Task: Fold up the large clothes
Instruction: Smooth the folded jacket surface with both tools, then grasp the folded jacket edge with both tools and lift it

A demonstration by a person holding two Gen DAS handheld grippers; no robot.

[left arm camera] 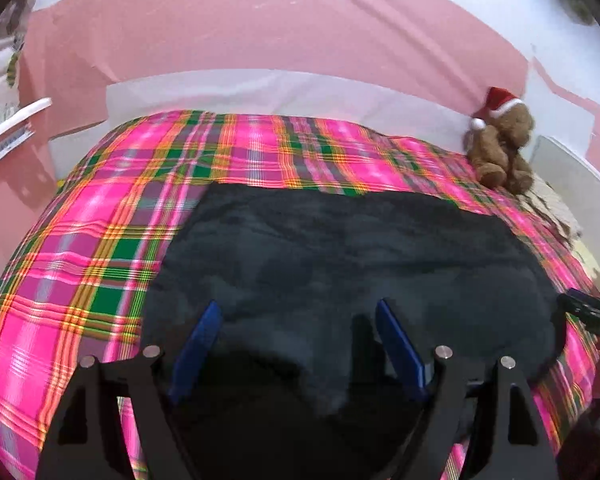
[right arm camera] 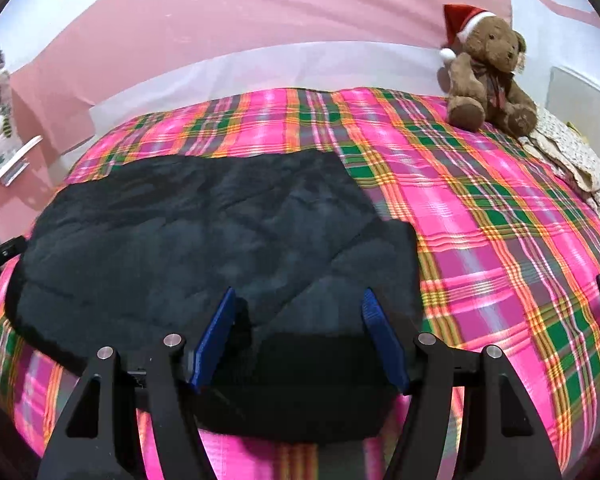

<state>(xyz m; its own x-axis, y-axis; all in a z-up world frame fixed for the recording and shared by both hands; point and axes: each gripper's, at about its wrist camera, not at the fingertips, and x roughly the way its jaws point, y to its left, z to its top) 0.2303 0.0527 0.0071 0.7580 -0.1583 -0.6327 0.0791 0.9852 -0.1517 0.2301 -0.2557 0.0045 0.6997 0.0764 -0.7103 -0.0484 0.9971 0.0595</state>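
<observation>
Both grippers empty, left gripper (left arm camera: 298, 312) and right gripper (right arm camera: 298, 300) fingers apart above the dark garment (right arm camera: 204, 232); it lies beyond their tips on the plaid bedspread (right arm camera: 500, 220), seemingly part-folded; further folds likely remain.

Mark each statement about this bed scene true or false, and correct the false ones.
1. A dark garment lies spread on the plaid bedcover. True.
2. The teddy bear wears a blue hat. False: its hat is red with white trim.
3. The right gripper is open, with nothing clamped between its blue pads. True.
4. The left gripper is shut on the garment. False: it is open above the garment.
5. The teddy bear sits on top of the dark garment. False: it sits apart, at the bed's far corner.
</observation>
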